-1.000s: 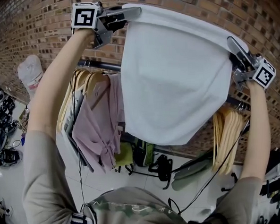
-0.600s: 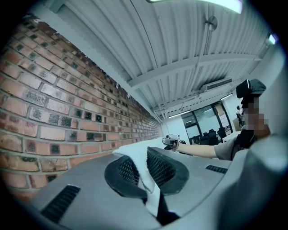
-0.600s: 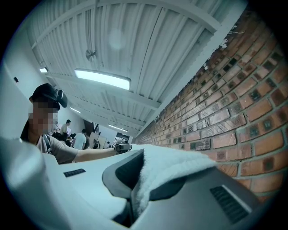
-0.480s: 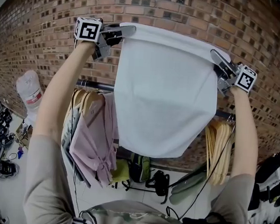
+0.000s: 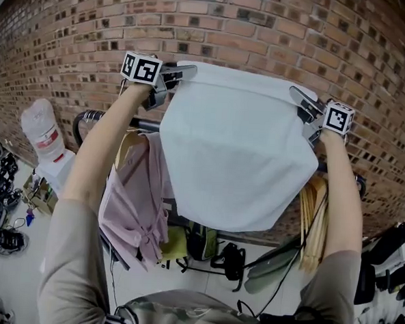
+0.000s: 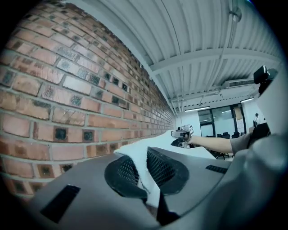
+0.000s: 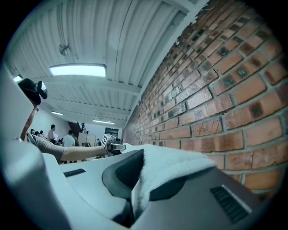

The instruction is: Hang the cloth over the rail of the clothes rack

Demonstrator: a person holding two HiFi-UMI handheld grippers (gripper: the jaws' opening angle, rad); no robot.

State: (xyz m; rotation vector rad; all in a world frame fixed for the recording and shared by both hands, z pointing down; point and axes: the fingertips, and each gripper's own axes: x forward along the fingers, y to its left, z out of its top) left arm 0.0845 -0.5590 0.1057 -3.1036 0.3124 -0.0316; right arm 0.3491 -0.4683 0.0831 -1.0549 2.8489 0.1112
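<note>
A white cloth hangs spread between my two grippers, in front of the black rail of the clothes rack and covering its middle. My left gripper is shut on the cloth's top left corner, and that pinched white edge shows between its jaws. At the top right corner my right gripper is shut on the cloth. Both grippers are held high and level, close to the brick wall. The cloth's lower edge hangs free.
A pink garment and wooden hangers hang on the rail. A white water bottle stands left; bags and gear lie on the floor under the rack. Each gripper view shows the opposite gripper.
Both grippers have come down and forward toward the wall with the cloth stretched between them. The rail's left end has come into view under the left arm.
</note>
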